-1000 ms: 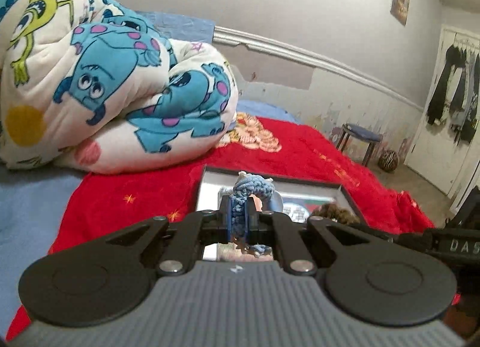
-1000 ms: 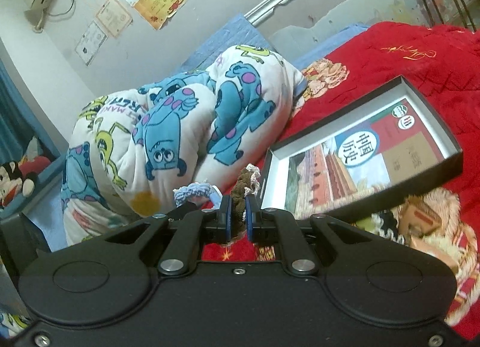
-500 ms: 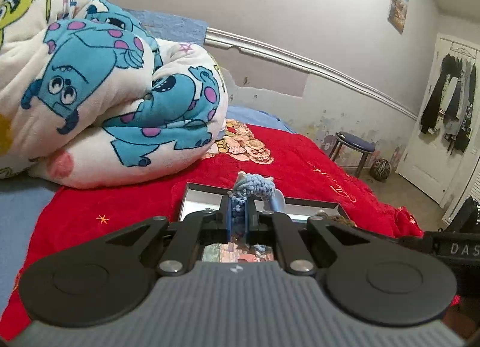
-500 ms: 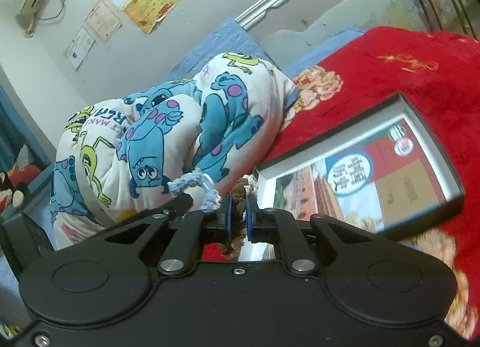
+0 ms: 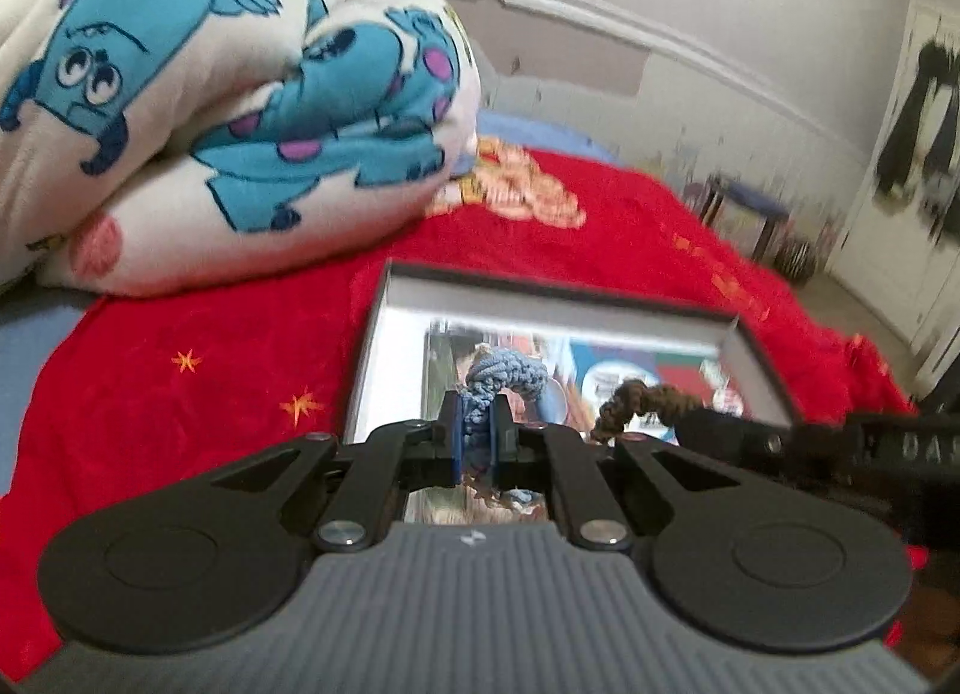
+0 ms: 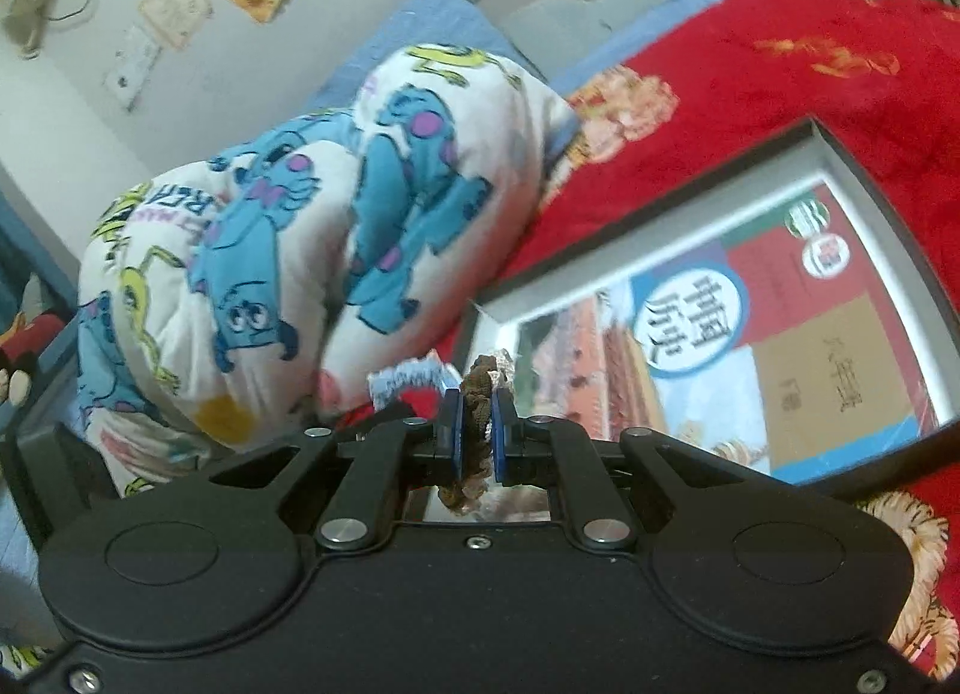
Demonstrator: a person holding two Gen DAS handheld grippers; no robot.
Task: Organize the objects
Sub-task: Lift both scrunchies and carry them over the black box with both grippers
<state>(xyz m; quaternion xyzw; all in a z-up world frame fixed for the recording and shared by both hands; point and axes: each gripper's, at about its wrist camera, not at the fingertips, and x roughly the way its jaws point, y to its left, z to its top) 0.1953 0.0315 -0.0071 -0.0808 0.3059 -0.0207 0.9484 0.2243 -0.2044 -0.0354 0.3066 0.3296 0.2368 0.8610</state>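
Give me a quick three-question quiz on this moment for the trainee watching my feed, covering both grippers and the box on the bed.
1. True or false: the left gripper is shut on a blue braided cord.
2. What is the right gripper clamping? A) a brown braided cord B) a pen C) nothing
3. What lies inside the dark-rimmed shallow box on the red blanket?

Key:
1. True; the cord is pinched between its blue pads.
2. A; the brown braided cord sits between its pads.
3. A printed book or card with a blue circle of Chinese characters, lying flat on the box floor.
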